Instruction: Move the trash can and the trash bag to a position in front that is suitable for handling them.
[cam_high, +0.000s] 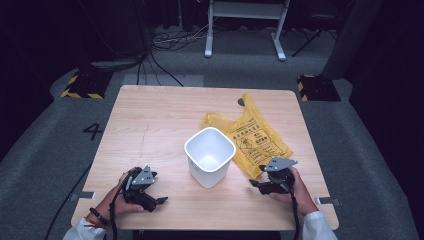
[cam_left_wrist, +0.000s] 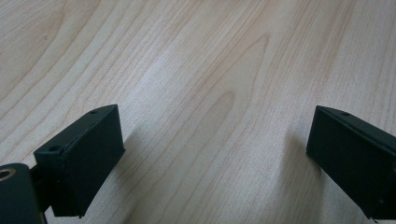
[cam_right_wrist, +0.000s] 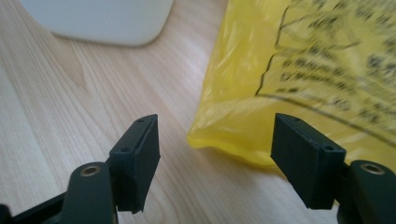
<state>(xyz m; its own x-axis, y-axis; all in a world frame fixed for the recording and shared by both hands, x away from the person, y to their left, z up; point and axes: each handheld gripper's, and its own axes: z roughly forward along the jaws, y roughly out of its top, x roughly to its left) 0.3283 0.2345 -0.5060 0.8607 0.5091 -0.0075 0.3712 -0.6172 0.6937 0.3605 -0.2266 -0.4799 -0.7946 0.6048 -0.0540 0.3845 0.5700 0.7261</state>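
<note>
A white bin (cam_high: 210, 156) stands upright near the middle of my wooden surface (cam_high: 150, 125), its mouth facing up, and I see nothing inside it but its bare white walls and floor. In my right gripper view its rounded base (cam_right_wrist: 100, 21) sits at the top left, resting on the wood. Just beside it, on its far right side, a yellow plastic bag (cam_high: 252, 135) lies flat and crumpled, printed side up; its long axis runs diagonally from a handle loop near the far edge of the surface down toward my right hand, so its bottom end points at me. My right tool (cam_high: 270, 182) is released, its 2 jaws spread wide and holding nothing, and in its own view the bag's near corner (cam_right_wrist: 299, 70) lies between and just ahead of them; I cannot tell whether the right-hand jaw touches the plastic. My left tool (cam_high: 145, 192) sits near the front left of the surface, well apart from the bin and bag. It too is released: the 2 jaws stand far apart, low over bare wood grain (cam_left_wrist: 205, 93), gripping nothing.
</note>
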